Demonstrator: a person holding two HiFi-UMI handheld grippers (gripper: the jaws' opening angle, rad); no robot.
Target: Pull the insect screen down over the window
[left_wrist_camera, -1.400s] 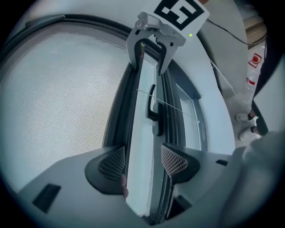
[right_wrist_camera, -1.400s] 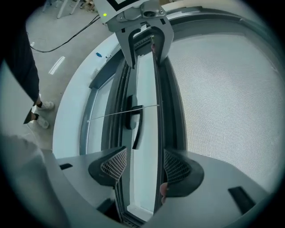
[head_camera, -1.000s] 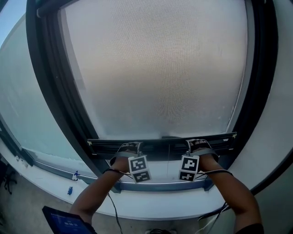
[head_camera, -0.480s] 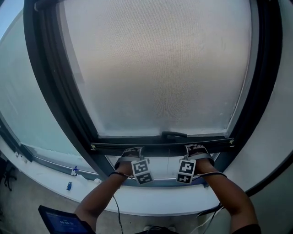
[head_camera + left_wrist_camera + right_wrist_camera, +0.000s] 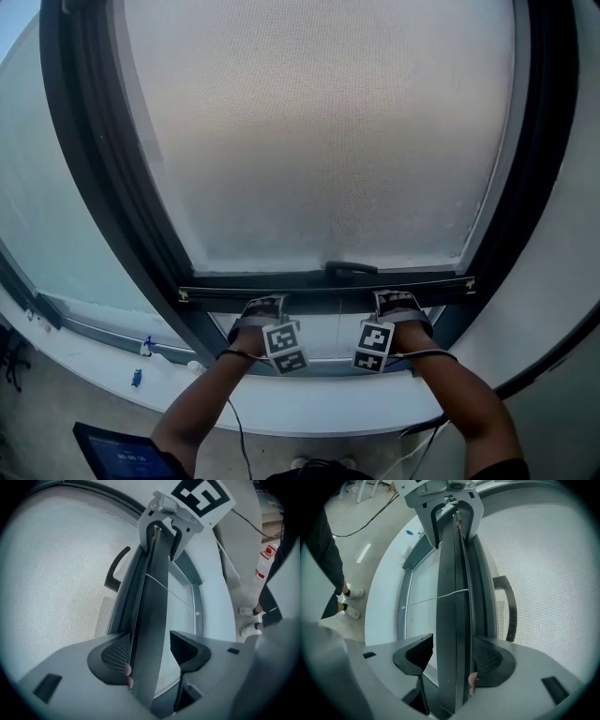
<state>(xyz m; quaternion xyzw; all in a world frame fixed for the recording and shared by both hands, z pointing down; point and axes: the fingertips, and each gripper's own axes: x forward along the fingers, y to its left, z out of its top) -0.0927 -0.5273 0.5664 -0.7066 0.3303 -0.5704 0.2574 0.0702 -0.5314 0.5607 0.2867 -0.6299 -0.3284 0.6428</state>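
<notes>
The insect screen's grey mesh [image 5: 328,141] covers most of the window. Its dark bottom bar [image 5: 328,289] hangs level a short way above the lower frame, with a curved black handle [image 5: 352,270] at its middle. My left gripper [image 5: 265,302] grips the bar left of the handle and my right gripper [image 5: 397,298] grips it to the right. In the left gripper view the bar [image 5: 152,611] runs between the jaws of my left gripper [image 5: 150,644]. In the right gripper view the bar [image 5: 452,597] sits in my right gripper [image 5: 454,653] the same way.
A white curved sill [image 5: 309,398] lies below the window, and dark frame posts [image 5: 122,216] flank the screen. A tablet [image 5: 122,455] sits at the lower left, with cables trailing from my arms. A person's legs [image 5: 328,559] stand on the floor beside the sill.
Both grippers have stayed on the bar, which hangs about as far above the lower frame as before. The handle shows more plainly now. My view has shifted slightly.
</notes>
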